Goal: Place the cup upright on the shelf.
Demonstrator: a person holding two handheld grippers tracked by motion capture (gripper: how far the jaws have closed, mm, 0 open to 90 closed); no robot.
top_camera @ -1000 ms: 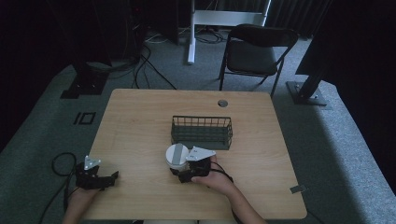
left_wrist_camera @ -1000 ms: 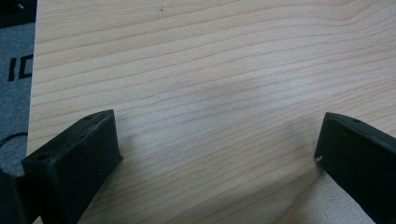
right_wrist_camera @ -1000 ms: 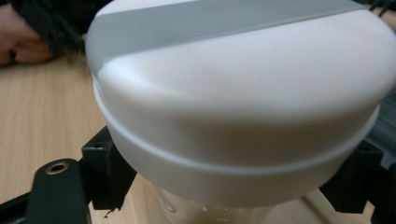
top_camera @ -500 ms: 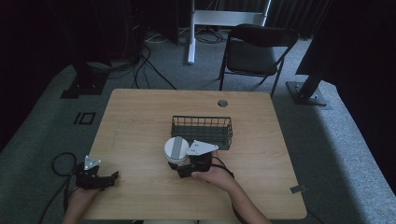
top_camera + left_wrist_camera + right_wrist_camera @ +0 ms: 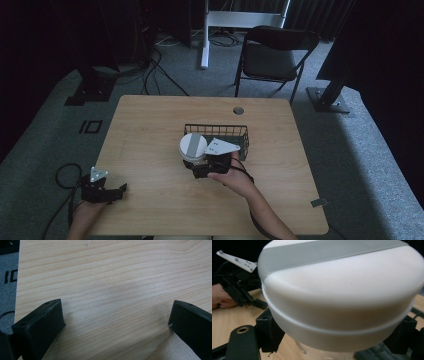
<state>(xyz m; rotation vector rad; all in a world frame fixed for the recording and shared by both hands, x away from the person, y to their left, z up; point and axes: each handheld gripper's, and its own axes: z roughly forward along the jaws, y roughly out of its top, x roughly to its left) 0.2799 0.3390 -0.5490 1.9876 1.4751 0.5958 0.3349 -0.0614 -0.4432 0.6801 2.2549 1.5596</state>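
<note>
A jar with a wide white lid crossed by a grey stripe (image 5: 192,145) sits between the jaws of my right gripper (image 5: 199,166), just left of the black wire basket (image 5: 223,134). In the right gripper view the lid (image 5: 337,290) looms close, with the clear jar body (image 5: 322,355) below it. Black fingers (image 5: 269,333) press in from both sides under the lid. My left gripper (image 5: 109,193) rests at the table's front left corner, open. Its jaws stand wide apart over bare wood (image 5: 115,290).
The wooden table (image 5: 150,120) has a round cable hole (image 5: 238,110) at the back. A black folding chair (image 5: 272,55) stands behind the table. Cables lie on the grey floor at the left. The left gripper (image 5: 239,290) and a hand appear far off in the right gripper view.
My right gripper has carried the jar away from the front edge and toward the wire basket. The left gripper has stayed put.
</note>
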